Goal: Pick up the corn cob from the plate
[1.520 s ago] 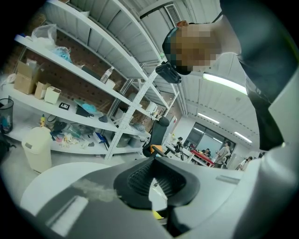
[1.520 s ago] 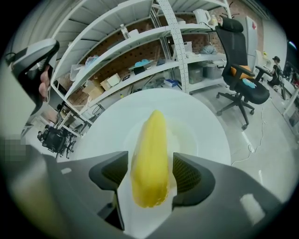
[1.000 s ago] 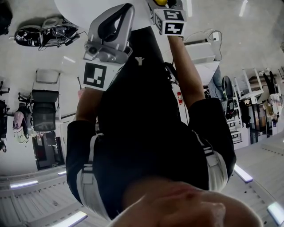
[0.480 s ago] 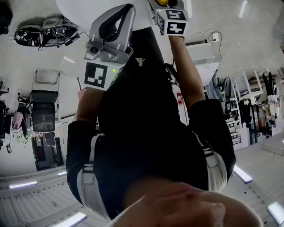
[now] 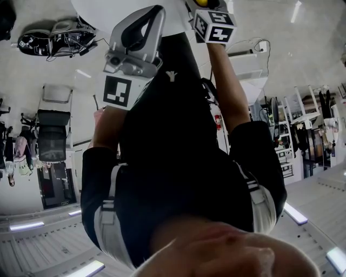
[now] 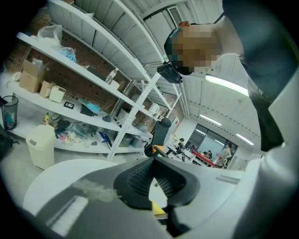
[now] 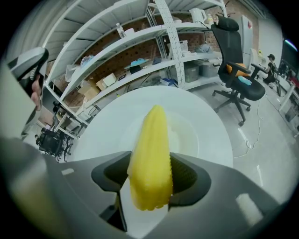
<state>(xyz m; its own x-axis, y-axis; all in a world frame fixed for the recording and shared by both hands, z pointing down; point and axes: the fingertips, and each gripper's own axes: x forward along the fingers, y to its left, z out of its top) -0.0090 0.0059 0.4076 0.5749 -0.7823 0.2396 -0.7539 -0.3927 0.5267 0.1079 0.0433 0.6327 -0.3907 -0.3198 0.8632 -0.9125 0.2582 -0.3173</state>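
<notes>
Grey right gripper point(image 7: 150, 173) gripped the yellow tapered corn cob point(image 7: 150, 140) across its thick end (pads on both flanks), cob over the round white plate point(image 7: 210, 135). Grey left gripper point(image 6: 155, 161) stood closed, nothing between its jaws.

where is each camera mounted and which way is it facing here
Head view: on the person's head, facing down their torso and arms to the left gripper and right gripper.
Left gripper view: on that gripper, facing past closed jaws over the table to shelves; the person looms above.
Right gripper view: on that gripper, facing down at the gripped corn cob and plate; no body clear.
Shared: both gripper views show table and shelves.
</notes>
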